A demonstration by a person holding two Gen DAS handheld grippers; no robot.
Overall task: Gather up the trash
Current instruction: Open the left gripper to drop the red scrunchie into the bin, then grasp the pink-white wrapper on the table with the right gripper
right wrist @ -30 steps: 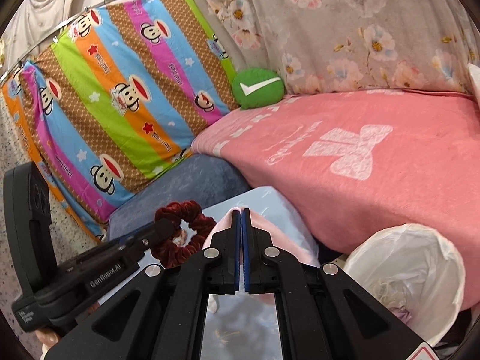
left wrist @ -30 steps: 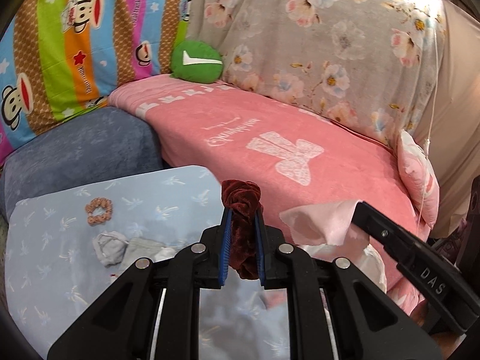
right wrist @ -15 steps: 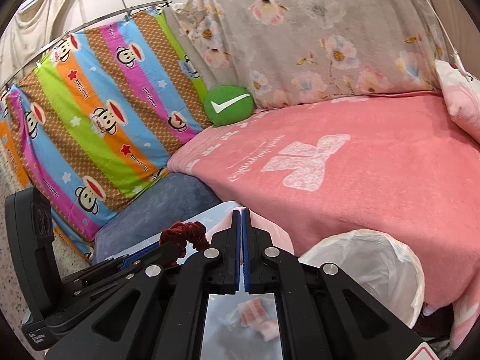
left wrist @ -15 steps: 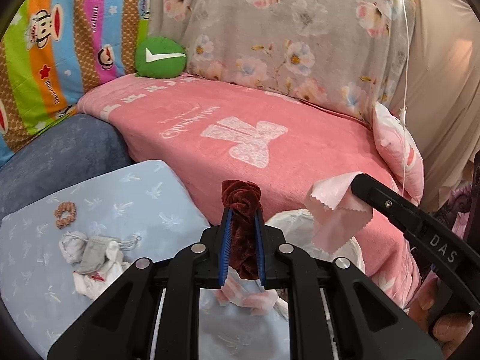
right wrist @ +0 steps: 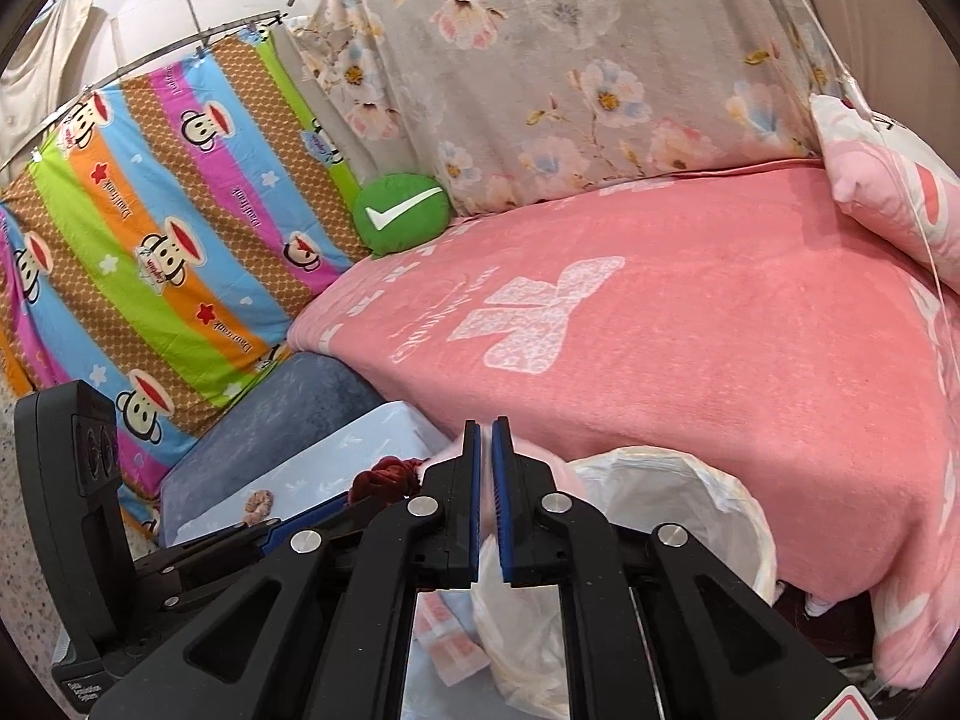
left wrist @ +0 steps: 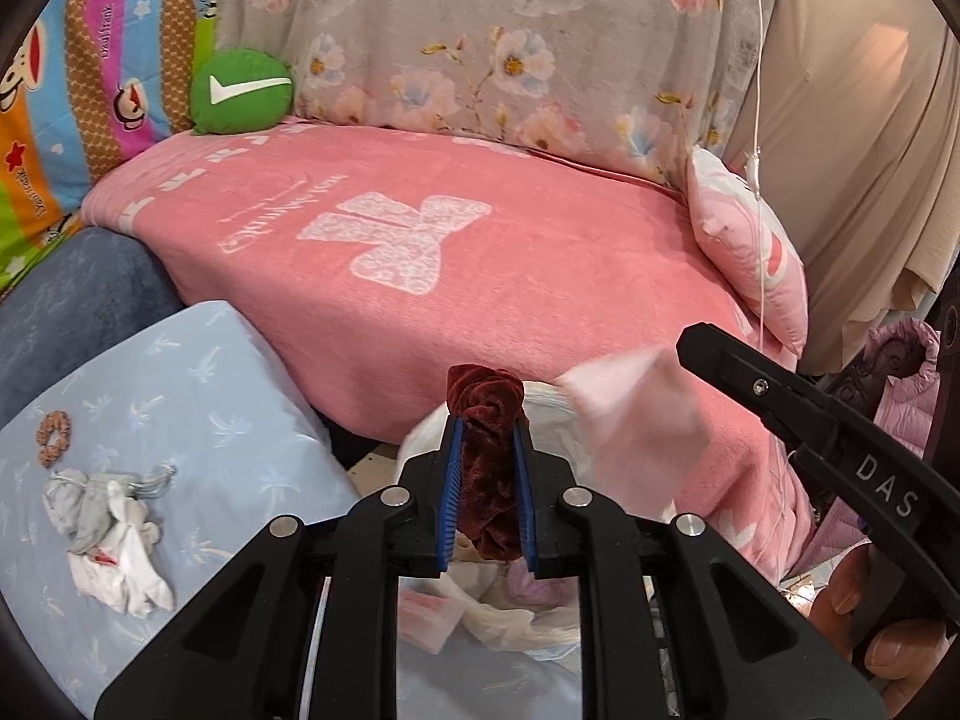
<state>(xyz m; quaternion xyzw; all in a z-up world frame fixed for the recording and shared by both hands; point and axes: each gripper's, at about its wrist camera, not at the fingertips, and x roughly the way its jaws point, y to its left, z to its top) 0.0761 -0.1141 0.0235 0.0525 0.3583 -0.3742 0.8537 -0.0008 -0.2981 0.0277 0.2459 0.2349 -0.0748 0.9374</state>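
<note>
Left tongs (left wrist: pixel 486 468) clamp dark red scrunchie (left wrist: pixel 487 450) above rim of white-lined trash bin (right wrist: pixel 708 516), jaws just easing apart. Right tongs (right wrist: pixel 486 468) just above same bin; jaws just parted to narrow gap, pink tissue (left wrist: pixel 636 420) at tips, grip unclear. Crumpled white wad (left wrist: pixel 108 534) and small orange scrunchie (left wrist: pixel 53 437) lie on blue cushion (left wrist: pixel 198 396), left of bin.

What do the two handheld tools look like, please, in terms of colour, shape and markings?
Both are matte black plastic. The left tool and right tool each have two angular fingers with silver screws and ribbed blue pads. The right tool's side bears white letters "DAS"; the left one's body carries small white print, unreadable here.
</note>
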